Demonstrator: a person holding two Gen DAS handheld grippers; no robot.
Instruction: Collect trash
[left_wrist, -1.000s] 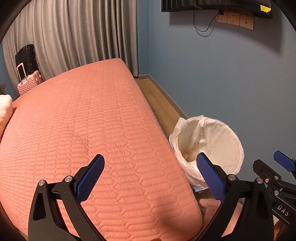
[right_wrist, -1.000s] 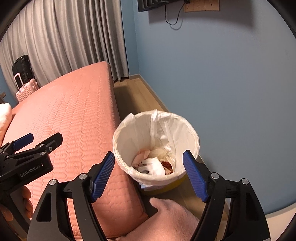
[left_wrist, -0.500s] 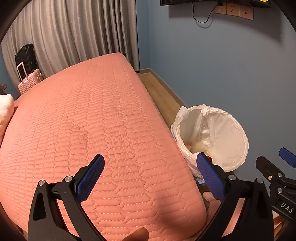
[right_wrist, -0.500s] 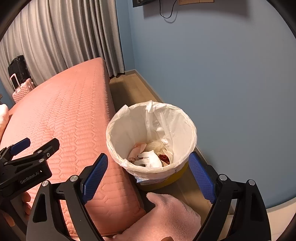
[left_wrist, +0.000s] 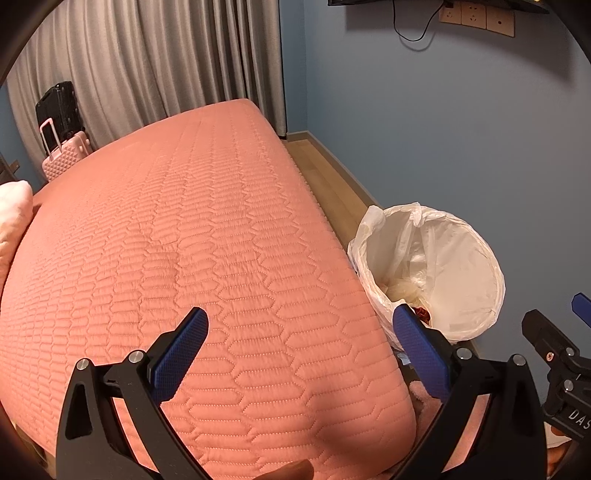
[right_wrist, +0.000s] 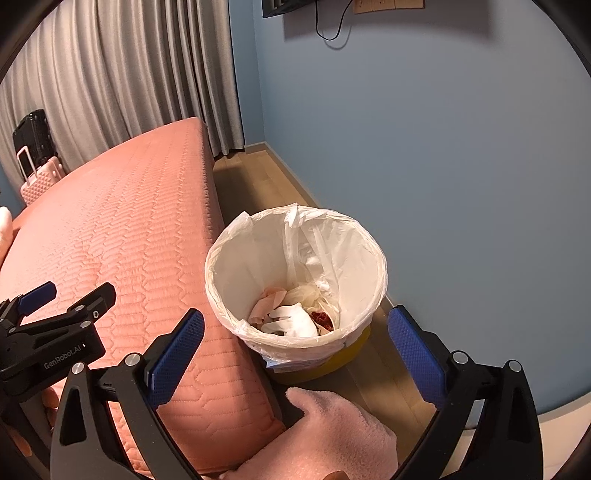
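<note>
- In a blue-walled bedroom, we hold our right gripper (right_wrist: 295, 339) above a yellow trash bin (right_wrist: 325, 363) lined with a white plastic bag (right_wrist: 236, 258); its blue-padded jaws have just been opening and now stand wide apart, with nothing between them.
- The collected trash (right_wrist: 295, 317) lies at the bottom of the bag: crumpled white and pinkish paper, pale film and a dark red scrap.
- The bin stands on the wooden floor (right_wrist: 258, 184) in the narrow gap between the bed and the wall, just beside the mattress edge.
- Our left gripper (left_wrist: 301, 341) hangs over the near corner of the bed's salmon quilted cover (left_wrist: 184, 240), jaws spread wide and empty; the bin shows past its right finger.
- A fuzzy pink cloth (right_wrist: 332, 435) lies near the bin, at the bed's corner.
- At the far end of the room, a pink suitcase (left_wrist: 64, 155) and a black suitcase (left_wrist: 59, 107) stand before grey curtains (left_wrist: 166, 62).
- A cable (right_wrist: 328, 26) dangles from wall sockets above.
</note>
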